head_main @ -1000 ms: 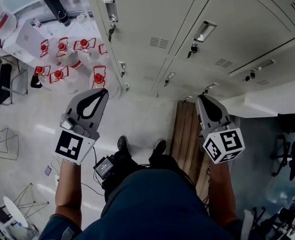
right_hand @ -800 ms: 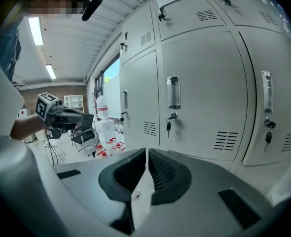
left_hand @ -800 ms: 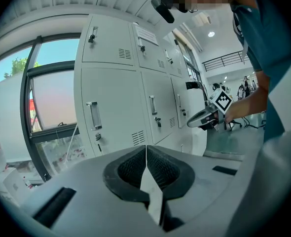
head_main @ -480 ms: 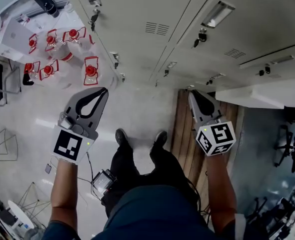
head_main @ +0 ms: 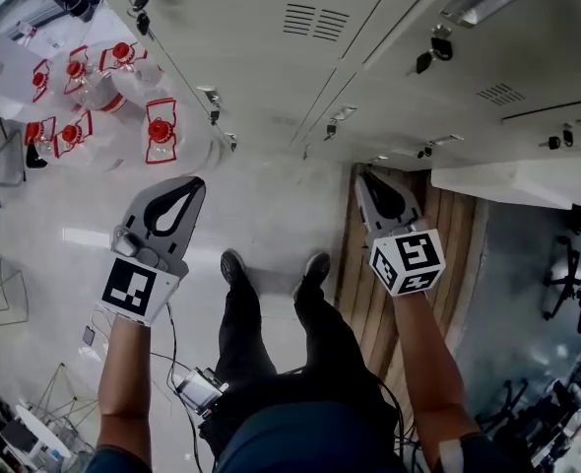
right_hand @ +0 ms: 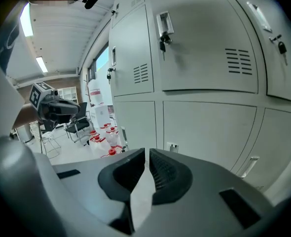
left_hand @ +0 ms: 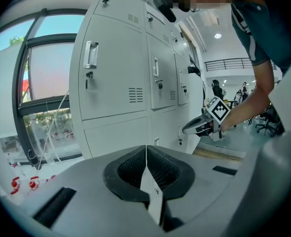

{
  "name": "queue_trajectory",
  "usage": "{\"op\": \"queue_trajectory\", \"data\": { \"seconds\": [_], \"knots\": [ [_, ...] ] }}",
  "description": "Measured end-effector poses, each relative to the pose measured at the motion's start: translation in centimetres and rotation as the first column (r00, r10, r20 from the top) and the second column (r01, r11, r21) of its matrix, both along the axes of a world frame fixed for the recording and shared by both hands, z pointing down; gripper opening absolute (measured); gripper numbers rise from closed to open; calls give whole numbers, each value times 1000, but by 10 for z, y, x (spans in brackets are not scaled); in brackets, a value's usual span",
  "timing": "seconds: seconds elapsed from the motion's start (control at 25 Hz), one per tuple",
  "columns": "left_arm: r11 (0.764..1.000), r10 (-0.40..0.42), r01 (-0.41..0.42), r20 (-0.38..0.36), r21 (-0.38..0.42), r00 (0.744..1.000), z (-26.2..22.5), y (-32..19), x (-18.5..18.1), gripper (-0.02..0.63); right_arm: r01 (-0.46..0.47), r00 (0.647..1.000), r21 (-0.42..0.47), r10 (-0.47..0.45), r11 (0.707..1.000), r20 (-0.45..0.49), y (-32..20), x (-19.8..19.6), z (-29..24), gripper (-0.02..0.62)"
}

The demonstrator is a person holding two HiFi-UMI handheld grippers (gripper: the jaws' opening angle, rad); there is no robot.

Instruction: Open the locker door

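We hold both grippers out ahead of us, well apart from each other and short of the lockers (head_main: 271, 57), so nothing is touched yet. The left gripper (head_main: 193, 183) has its jaws together on nothing, and so does the right gripper (head_main: 365, 176), likely because no handle is within reach. The right one points at a closed locker door (right_hand: 209, 132) in the lower row, near its small latch (right_hand: 171, 146). We judge this door the target, though we cannot be sure.
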State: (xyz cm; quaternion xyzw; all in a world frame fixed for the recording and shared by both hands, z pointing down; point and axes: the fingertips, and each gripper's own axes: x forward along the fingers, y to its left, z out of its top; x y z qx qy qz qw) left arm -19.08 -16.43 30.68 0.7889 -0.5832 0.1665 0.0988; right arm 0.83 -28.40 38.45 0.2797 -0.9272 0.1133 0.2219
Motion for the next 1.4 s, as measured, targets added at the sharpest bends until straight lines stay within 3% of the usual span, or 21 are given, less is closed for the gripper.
{"op": "queue_trajectory", "data": {
  "seconds": [0.64, 1.4],
  "knots": [
    [999, 12, -13, -46, -30, 999, 148, -18, -6, 20, -3, 999, -61, 1, 998, -44, -10, -28, 165, 40],
    [998, -1, 0, -13, -63, 1000, 302, -39, -27, 21, -47, 991, -127, 30, 991, -134, -44, -49, 390, 41]
  ]
}}
